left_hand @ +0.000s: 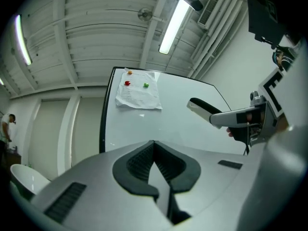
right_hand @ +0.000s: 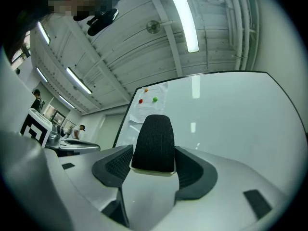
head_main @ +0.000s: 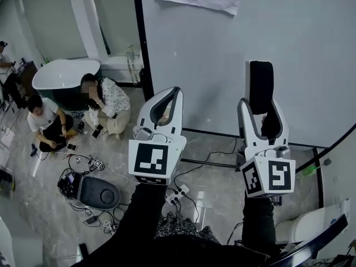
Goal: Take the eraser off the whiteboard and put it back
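A black felt eraser (head_main: 261, 85) with a pale base stands up between the jaws of my right gripper (head_main: 261, 109), which is shut on it. It is held in front of the whiteboard (head_main: 222, 54), near its lower part; whether it touches the board I cannot tell. In the right gripper view the eraser (right_hand: 154, 141) fills the gap of the right gripper (right_hand: 154, 166). My left gripper (head_main: 172, 93) is raised to the left of it, shut and empty. In the left gripper view the left gripper (left_hand: 154, 147) has its pads together, and the eraser (left_hand: 202, 107) shows at the right.
A paper sheet (left_hand: 139, 93) is pinned with a red and a green magnet at the board's top. Below left, two people (head_main: 105, 104) sit on the floor by a bathtub (head_main: 61, 79), among cables and devices (head_main: 89, 191). A toilet (head_main: 308, 224) stands at lower right.
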Demonstrator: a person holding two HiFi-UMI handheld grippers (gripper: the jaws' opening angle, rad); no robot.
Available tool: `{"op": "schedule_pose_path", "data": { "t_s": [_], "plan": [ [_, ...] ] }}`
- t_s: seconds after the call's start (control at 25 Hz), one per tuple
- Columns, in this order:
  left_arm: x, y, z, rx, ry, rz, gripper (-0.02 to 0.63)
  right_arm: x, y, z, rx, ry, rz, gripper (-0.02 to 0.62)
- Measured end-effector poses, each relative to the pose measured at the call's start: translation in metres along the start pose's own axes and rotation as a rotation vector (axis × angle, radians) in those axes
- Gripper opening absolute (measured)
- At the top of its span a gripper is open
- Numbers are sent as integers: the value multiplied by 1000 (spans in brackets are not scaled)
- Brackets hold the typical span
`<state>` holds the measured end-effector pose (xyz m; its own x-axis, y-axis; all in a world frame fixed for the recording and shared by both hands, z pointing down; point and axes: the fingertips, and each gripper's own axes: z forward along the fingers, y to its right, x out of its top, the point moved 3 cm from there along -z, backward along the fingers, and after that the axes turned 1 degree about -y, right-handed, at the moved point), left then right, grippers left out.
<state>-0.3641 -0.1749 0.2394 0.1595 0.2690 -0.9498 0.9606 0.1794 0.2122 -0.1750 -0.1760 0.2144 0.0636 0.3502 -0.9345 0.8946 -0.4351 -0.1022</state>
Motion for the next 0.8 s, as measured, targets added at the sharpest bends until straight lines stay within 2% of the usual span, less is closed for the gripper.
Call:
{"op": "schedule_pose_path", "data": {
  "t_s": [0.32, 0.8],
  "plan": [
    [-17, -43, -5, 44, -28, 16, 6, -33, -44, 28, 43, -36, 66, 276],
    [-50, -96, 39, -177, -12, 8, 6, -103, -99, 84, -93, -120, 110, 276]
  ]
}}
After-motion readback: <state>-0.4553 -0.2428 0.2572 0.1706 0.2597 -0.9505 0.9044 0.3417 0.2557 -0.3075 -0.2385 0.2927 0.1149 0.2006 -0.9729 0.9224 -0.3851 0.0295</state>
